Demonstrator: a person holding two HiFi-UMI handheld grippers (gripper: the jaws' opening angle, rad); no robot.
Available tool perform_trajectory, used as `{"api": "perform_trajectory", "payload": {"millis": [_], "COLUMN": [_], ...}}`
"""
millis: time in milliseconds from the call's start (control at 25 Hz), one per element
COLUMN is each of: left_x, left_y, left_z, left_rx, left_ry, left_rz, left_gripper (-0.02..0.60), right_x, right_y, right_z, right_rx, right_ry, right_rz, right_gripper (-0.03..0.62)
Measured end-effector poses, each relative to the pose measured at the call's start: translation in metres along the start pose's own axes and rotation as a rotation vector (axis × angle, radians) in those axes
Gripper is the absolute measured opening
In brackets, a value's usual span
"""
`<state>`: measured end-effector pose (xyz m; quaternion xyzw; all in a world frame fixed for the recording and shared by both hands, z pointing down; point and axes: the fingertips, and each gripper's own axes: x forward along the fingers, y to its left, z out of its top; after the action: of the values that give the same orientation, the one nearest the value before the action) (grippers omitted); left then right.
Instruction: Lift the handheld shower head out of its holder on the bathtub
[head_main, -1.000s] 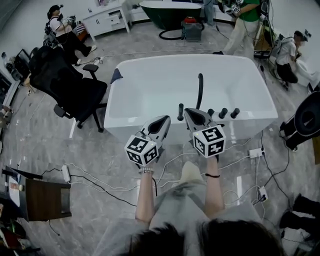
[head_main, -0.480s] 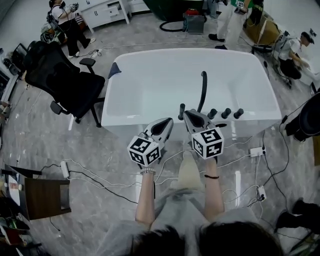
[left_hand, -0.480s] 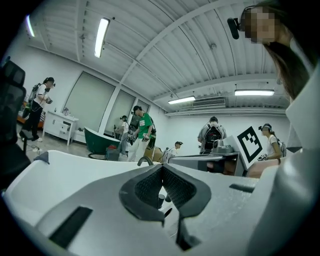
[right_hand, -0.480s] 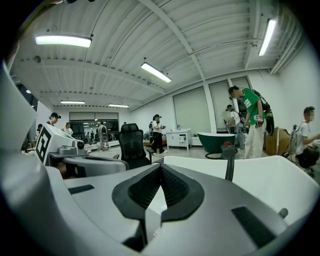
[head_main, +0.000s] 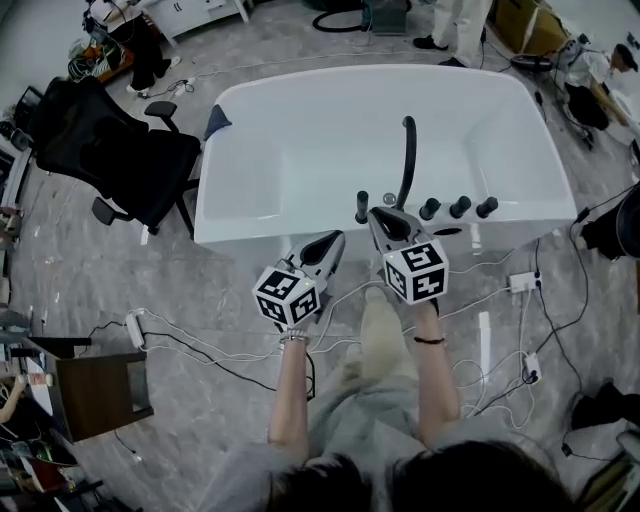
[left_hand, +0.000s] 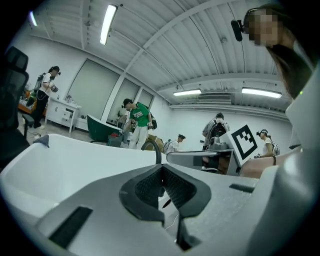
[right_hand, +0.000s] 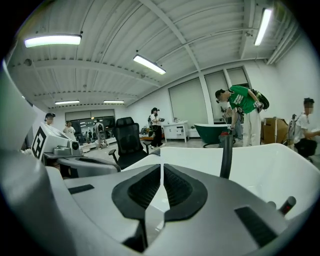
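Observation:
The handheld shower head (head_main: 362, 205) is a short black stub standing upright in its holder on the near rim of the white bathtub (head_main: 250, 225). A tall black spout (head_main: 405, 160) curves up beside it, also in the right gripper view as the spout (right_hand: 226, 155). My right gripper (head_main: 379, 216) is shut and empty, its tip just right of the shower head and apart from it. My left gripper (head_main: 328, 241) is shut and empty too, at the rim's front, left of the shower head. Their pads meet in the left gripper (left_hand: 161, 167) and right gripper (right_hand: 162, 166) views.
Three black knobs (head_main: 459, 207) line the rim right of the spout. A black office chair (head_main: 110, 150) stands left of the tub. Cables and power strips (head_main: 523, 283) lie on the floor around my legs. People stand beyond the tub.
Both grippers have sunk together toward the tub's near rim, side by side. Their jaws stayed shut and empty.

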<state>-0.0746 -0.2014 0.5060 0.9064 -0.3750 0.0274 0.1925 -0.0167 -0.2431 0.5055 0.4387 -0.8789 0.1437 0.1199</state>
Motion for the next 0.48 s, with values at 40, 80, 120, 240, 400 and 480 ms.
{"api": "perform_trajectory", "payload": {"millis": [40, 80, 120, 240, 400, 480], "left_x": [0.004, 0.009, 0.014, 0.026, 0.042, 0.048], "left_y": [0.003, 0.007, 0.011, 0.025, 0.037, 0.043], "left_z": [-0.005, -0.010, -0.014, -0.019, -0.028, -0.035], "left_rx": [-0.008, -0.016, -0.022, -0.038, -0.072, -0.091], "left_ry": [0.008, 0.016, 0.021, 0.026, 0.037, 0.042], "left_rz": [0.005, 0.009, 0.013, 0.023, 0.035, 0.041], "left_gripper": [0.005, 0.005, 0.005, 0.005, 0.005, 0.005], "right_x": [0.004, 0.008, 0.013, 0.033, 0.053, 0.063], "right_y": [-0.004, -0.008, -0.013, -0.024, -0.036, -0.040], "right_z": [-0.006, -0.013, -0.020, -0.037, -0.061, -0.071], "right_rx": [0.000, 0.000, 0.001, 0.003, 0.010, 0.009], "right_ry": [0.011, 0.023, 0.037, 0.076, 0.132, 0.151], "right_rz": [0.004, 0.007, 0.009, 0.012, 0.020, 0.031], "right_gripper": [0.002, 0.002, 0.002, 0.005, 0.050, 0.063]}}
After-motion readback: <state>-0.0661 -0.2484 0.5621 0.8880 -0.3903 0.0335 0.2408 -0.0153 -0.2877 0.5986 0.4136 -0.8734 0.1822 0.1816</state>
